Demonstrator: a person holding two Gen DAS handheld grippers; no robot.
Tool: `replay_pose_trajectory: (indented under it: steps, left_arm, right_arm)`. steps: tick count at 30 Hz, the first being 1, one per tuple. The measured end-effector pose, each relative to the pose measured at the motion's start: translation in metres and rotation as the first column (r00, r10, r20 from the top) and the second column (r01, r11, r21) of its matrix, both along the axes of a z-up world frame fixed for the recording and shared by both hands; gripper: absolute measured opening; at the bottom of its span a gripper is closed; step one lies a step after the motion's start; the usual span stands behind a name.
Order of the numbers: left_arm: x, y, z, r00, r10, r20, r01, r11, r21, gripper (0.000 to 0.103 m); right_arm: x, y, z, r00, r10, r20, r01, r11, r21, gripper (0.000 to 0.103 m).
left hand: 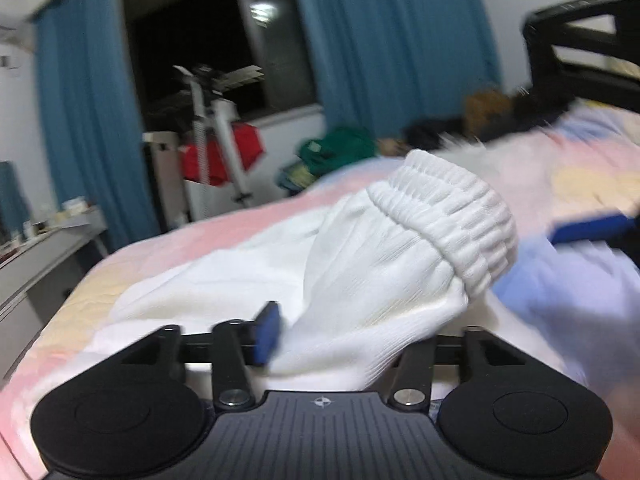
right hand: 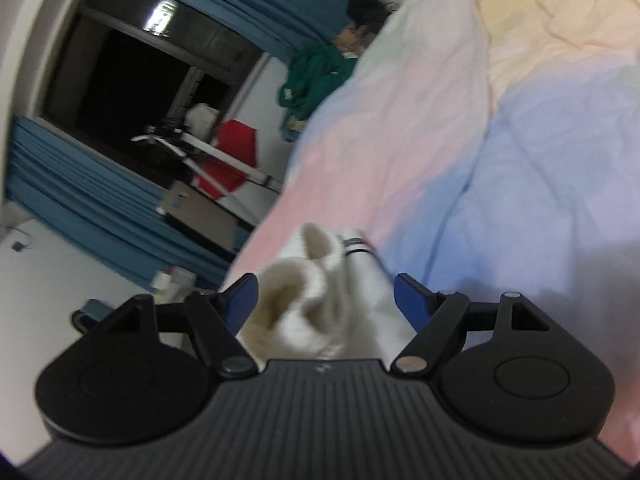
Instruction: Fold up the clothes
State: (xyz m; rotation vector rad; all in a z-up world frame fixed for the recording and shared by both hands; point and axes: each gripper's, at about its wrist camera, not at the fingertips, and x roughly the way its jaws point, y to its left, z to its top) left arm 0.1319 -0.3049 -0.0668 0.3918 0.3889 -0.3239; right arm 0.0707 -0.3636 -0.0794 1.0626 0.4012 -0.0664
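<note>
A white sock (left hand: 400,248) with a ribbed cuff lies bunched on the pastel bed cover (left hand: 248,224). It rises between the fingers of my left gripper (left hand: 348,320). The left blue pad (left hand: 267,332) stands just beside the fabric, the other pad is hidden behind it, and the jaws are apart. In the right wrist view a white sock with black stripes (right hand: 356,256) and a gaping cream cuff lies between the wide-spread blue pads of my right gripper (right hand: 325,284), which is open. A blurred blue pad (left hand: 592,230) of that gripper shows at the right of the left wrist view.
A green heap of clothes (left hand: 336,152) sits at the bed's far edge. Beyond it stand a white drying rack with a red garment (left hand: 218,156), blue curtains (left hand: 88,120) and a dark window. A grey desk (left hand: 44,248) runs along the left wall.
</note>
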Motion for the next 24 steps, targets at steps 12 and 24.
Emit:
replay_pose_trajectory:
  steps: [12,24]
  left_arm:
    - [0.015,0.145,0.032,0.999,0.032,-0.004,-0.031,0.990,0.138,0.082]
    - [0.043,0.212,0.024,0.967,0.101,-0.236,-0.115,0.992,-0.046,0.082]
  right_arm:
    - [0.002,0.041,0.012,0.992,0.127,-0.015,-0.128,0.988,-0.090,0.083]
    - [0.007,0.064,-0.010,0.968,0.104,-0.228,-0.122,0.990,-0.065,0.083]
